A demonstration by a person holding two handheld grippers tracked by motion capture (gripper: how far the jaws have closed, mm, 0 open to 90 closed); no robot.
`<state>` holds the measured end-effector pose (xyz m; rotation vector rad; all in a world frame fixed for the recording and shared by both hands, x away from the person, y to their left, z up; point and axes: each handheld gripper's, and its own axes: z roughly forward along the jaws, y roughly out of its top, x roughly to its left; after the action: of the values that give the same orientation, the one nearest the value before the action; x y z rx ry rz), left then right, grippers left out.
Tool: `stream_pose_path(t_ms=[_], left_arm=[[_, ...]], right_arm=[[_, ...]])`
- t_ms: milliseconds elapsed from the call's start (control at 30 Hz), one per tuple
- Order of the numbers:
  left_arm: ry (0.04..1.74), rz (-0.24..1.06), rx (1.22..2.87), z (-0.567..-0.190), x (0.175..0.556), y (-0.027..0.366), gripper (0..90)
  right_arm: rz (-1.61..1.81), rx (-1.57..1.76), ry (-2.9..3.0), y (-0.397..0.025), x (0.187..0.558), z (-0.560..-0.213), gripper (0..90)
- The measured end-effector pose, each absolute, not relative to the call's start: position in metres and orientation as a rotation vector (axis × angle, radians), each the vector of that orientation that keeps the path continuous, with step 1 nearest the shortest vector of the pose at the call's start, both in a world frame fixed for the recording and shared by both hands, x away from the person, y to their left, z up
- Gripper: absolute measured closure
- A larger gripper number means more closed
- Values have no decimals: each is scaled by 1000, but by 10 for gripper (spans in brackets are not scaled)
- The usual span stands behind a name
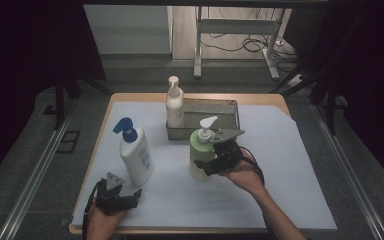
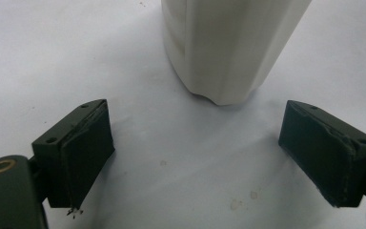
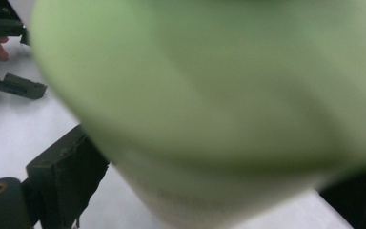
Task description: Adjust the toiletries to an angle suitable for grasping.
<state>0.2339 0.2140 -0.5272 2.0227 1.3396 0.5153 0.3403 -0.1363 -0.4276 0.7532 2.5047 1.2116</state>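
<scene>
A white sheet covers the wooden table, with dark floor and desk legs beyond. Nearest the person, the left gripper rests on the sheet, jaws spread wide and empty; the left gripper view has the base of the white bottle standing just ahead of them. That bottle stands upright with a blue pump, its label printed in blue too small to read. Farther in, the right gripper clamps the green bottle, upright, its white pump spout pointing right; the right gripper view shows it as a close green blur. Behind sits a metal tray holding a cream pump bottle.
</scene>
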Motion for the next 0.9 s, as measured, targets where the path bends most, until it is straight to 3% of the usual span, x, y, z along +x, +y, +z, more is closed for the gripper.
stream_pose_path(t_ms=[300,900], left_arm=[[1339,515,2023,-527,234,214,107],[1339,515,2024,-527,234,214,107]], right_arm=[[1222,783,2467,-126,344,-431,111],[1226,864,2435,-136,347,-419,122]])
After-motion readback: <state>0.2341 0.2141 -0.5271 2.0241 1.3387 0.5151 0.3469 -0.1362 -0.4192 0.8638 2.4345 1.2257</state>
